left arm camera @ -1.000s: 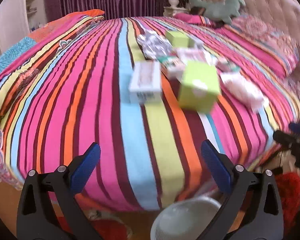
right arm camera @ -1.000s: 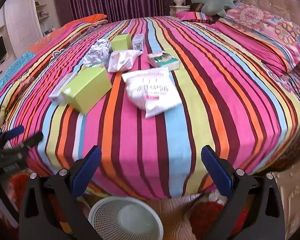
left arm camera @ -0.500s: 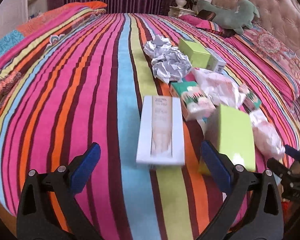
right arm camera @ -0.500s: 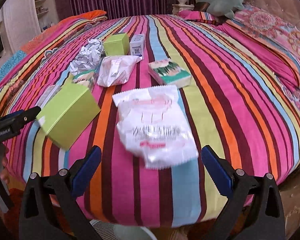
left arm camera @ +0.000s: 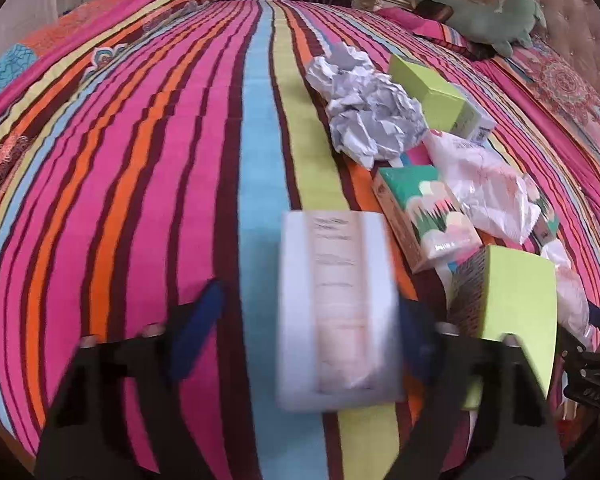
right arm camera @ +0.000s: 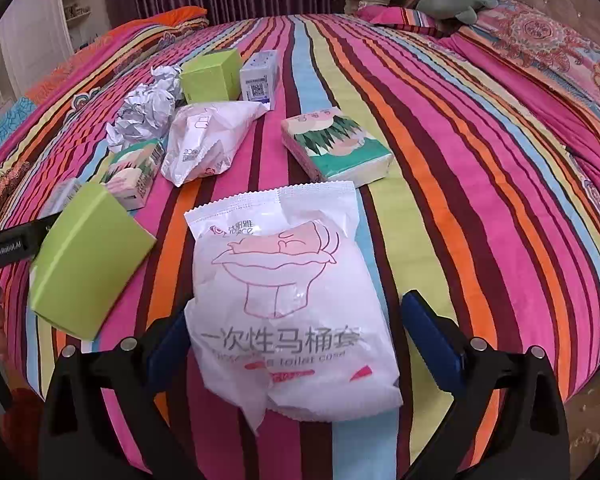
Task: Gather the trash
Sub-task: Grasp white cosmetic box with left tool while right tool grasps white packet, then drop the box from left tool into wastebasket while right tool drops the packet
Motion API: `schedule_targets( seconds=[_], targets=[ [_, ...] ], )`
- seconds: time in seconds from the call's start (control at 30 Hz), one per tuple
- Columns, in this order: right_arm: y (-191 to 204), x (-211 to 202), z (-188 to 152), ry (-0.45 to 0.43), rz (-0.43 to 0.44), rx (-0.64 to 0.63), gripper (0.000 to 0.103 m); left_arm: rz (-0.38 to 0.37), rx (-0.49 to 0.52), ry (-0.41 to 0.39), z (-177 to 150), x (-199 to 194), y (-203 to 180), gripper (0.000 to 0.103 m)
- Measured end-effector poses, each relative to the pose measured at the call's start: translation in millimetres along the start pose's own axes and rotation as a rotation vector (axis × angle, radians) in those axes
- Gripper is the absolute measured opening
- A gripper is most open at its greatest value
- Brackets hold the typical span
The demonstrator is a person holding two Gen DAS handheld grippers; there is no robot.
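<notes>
Trash lies on a striped bedspread [left arm camera: 140, 160]. In the left wrist view my left gripper [left arm camera: 312, 332] is open around a flat white box [left arm camera: 336, 304], which lies blurred between the fingers. In the right wrist view my right gripper [right arm camera: 296, 340] is open around a white plastic toilet-cover bag [right arm camera: 292, 300] lying on the bed. Nearby lie a green box [right arm camera: 88, 268], crumpled paper [right arm camera: 144, 114], a second white bag [right arm camera: 208, 140], tissue packs [right arm camera: 336, 144] and small boxes.
A green plush toy [left arm camera: 496, 16] and patterned pillows [right arm camera: 540, 48] lie by the tufted headboard at the back right. Purple curtains hang behind the bed. A white shelf unit [right arm camera: 32, 40] stands at the left. The left gripper's body [right arm camera: 8, 244] shows at the left edge of the right wrist view.
Both grippers have moved forward from the bed's foot over the bedspread. The white box now sits between the left fingers and the white bag between the right fingers. The basket below has left view.
</notes>
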State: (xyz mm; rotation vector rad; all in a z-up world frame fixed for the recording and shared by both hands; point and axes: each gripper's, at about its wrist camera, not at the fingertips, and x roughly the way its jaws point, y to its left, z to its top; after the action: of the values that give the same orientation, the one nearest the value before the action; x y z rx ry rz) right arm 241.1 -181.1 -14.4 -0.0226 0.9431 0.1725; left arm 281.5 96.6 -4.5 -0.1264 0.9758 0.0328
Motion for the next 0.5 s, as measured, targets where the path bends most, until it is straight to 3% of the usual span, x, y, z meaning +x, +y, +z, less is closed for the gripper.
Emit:
schedule_targets(
  seconds=[0.03,0.07,0.1,0.2,0.5],
  targets=[
    [0.5,0.8,0.1,0.003,0.002,-0.003,0.084,0.005,0.0,0.002,0.7,-0.4,1.2,0.052],
    [1.3,1.1,0.2,0.003,-0.004,-0.008,0.077,0.023,0.007,0.006,1.0,-0.3,1.1,0.048],
    [2.0,0.6,0.7,-0.001,-0.013,-0.012,0.072,0.024,0.014,0.012,1.2,0.3,0.9,0.048],
    [-0.3,-2.0,2.0,0.001,-0.003,-0.002,0.068,0.051,0.045,0.01,0.5,0.0,-3.3,0.047],
    [-7.5,-37.9,2.0,-0.033,0.039,0.06,0.067,0.01,0.01,-0.016,-7.6,-33.2,-0.7,0.047]
  ],
)
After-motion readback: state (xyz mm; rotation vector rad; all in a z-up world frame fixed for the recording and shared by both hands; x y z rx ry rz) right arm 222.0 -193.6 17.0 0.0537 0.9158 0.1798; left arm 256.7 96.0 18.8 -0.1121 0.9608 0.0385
